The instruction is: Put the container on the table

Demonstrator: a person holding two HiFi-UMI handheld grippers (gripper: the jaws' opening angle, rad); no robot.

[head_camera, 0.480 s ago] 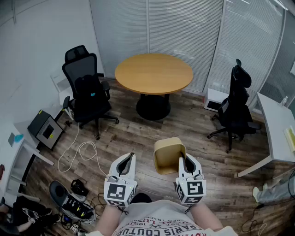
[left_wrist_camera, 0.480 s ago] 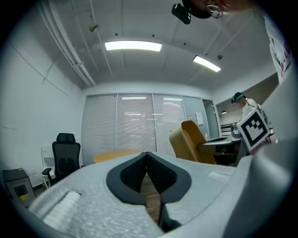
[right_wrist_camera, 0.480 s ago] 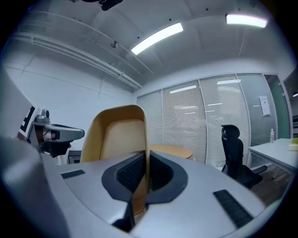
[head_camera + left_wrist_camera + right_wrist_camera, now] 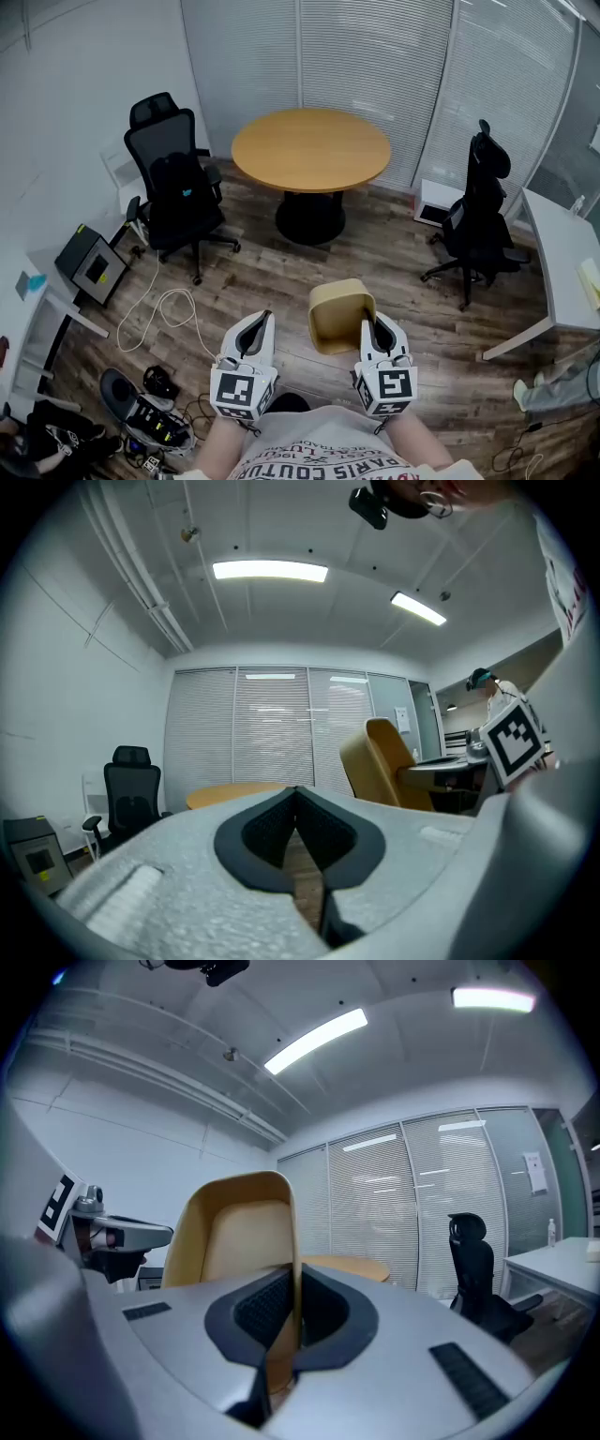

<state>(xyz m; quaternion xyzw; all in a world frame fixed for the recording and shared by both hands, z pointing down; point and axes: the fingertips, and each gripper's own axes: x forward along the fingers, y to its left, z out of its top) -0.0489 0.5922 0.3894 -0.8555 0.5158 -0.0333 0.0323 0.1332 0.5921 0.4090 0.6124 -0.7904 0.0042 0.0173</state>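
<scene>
A tan open-topped container (image 4: 336, 309) hangs in the air in front of me, its near wall pinched in my right gripper (image 4: 378, 330). In the right gripper view the jaws are shut on the container's (image 4: 246, 1232) thin side wall, with its hollow to the left. My left gripper (image 4: 257, 328) is held level beside it, shut with nothing between its jaws; in the left gripper view the container (image 4: 382, 763) shows to the right. The round wooden table (image 4: 310, 148) stands well ahead across the floor.
A black office chair (image 4: 173, 187) stands left of the table and another (image 4: 480, 216) to the right. A white desk (image 4: 562, 272) runs along the right edge. Cables (image 4: 164, 314), a small machine (image 4: 92, 265) and bags (image 4: 141, 412) lie on the floor at left.
The view has shifted slightly; the container and both grippers sit a touch further left in the frame. The grip is unchanged.
</scene>
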